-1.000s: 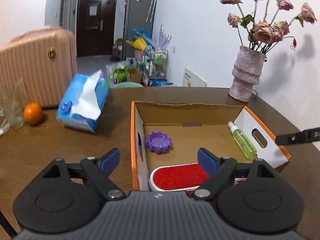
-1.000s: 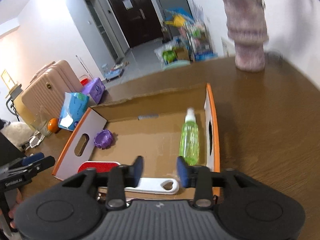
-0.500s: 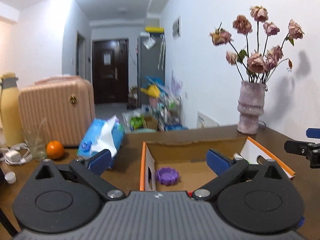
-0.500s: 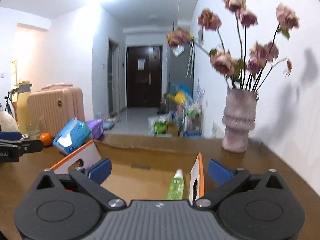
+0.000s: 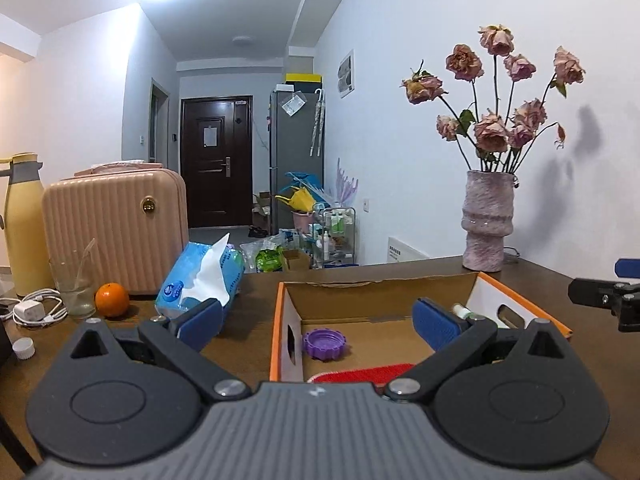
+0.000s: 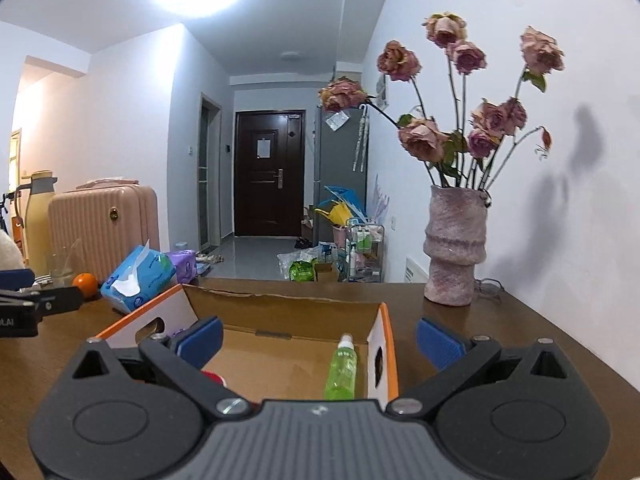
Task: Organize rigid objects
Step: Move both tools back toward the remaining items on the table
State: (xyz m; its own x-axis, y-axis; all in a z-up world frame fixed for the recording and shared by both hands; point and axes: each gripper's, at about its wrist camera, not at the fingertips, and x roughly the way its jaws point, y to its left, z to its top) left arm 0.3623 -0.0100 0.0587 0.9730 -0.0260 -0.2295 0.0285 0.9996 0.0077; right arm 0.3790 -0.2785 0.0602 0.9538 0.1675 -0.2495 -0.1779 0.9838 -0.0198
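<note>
— Cardboard box (image 5: 400, 290) with an orange rim sits on the brown table (image 5: 256, 332), filling the middle of both views. What lies in it?

— From the left wrist, a purple lid (image 5: 324, 344) lies flat on the box floor near the left wall, and a red brush (image 5: 360, 372) shows at about 6 o'clock of the lid, half hidden by the tool body. The green spray bottle (image 6: 341, 372) lies on its side along the right wall, cap pointing to 12 o'clock — clearest from the right wrist.

— And the two tongs?

— The left gripper (image 5: 316, 318) has its blue pads spread wide, one over the table left of the box, the other over the box interior, with nothing between them. The right gripper (image 6: 318, 338) is spread just as wide and empty, its pads straddling the box's right wall. Neither touches any item.

— Anything outside the box?

— At 10 o'clock of the box, a blue tissue pack (image 5: 200, 284), then an orange (image 5: 112, 300) beside a glass (image 5: 74, 290), with a pink suitcase (image 5: 116, 228) behind them and a yellow flask (image 5: 24, 224) further left. A white charger (image 5: 34, 310) with its cable lies at the table's left edge. At 1 o'clock stands a pink vase (image 5: 486, 222) of dried roses (image 5: 494, 92) against the wall.
</note>
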